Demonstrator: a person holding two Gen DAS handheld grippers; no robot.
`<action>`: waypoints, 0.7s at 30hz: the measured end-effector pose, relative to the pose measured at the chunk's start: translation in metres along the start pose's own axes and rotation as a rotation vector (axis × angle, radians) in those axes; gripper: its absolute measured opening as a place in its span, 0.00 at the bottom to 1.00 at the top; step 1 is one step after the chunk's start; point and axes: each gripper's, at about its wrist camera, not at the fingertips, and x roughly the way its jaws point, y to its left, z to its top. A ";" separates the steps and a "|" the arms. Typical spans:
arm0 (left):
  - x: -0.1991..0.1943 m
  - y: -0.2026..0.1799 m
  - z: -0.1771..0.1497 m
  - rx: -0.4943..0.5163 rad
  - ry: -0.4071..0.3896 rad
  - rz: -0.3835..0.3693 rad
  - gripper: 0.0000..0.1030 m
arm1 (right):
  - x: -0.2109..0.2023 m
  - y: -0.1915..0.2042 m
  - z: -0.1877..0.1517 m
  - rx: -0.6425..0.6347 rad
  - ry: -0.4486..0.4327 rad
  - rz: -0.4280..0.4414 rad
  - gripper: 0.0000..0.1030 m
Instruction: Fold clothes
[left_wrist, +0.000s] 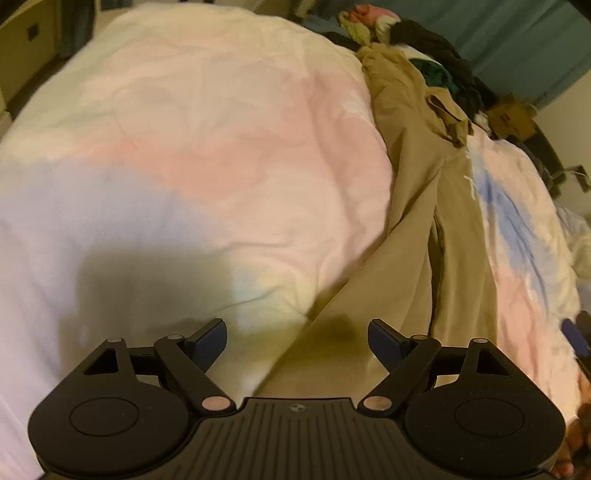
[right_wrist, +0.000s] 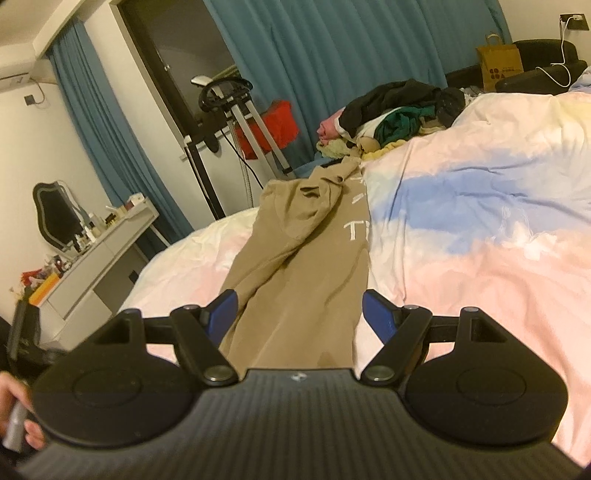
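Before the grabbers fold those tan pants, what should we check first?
1. Long tan cotton pants stretched out on the pastel tie-dye duvet: ok.
2. Left gripper open, nothing between its pads: ok.
3. Right gripper open, straddling the pants: ok.
4. Fabric smooth: not ok, bunched at the far end.
5. Heap of mixed unfolded clothes off the pants: not ok, touching the far end.
6. Near hems: cannot tell, hidden.

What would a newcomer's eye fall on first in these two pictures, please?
First the tan trousers, stretched lengthwise across the pastel quilt and running away from both cameras. Next the pile of clothes at the far end of the bed, in front of the blue curtain. Both grippers, left and right, stand open over the near end of the trousers.
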 end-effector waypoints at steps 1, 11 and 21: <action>-0.001 0.005 0.002 0.009 0.002 0.000 0.80 | 0.001 0.000 -0.001 0.001 0.005 0.000 0.74; 0.015 0.024 0.002 0.022 0.029 -0.106 0.60 | 0.014 0.006 -0.009 -0.014 0.057 -0.015 0.74; 0.031 0.008 -0.001 0.093 0.109 -0.127 0.56 | 0.021 0.003 -0.012 0.021 0.098 0.002 0.74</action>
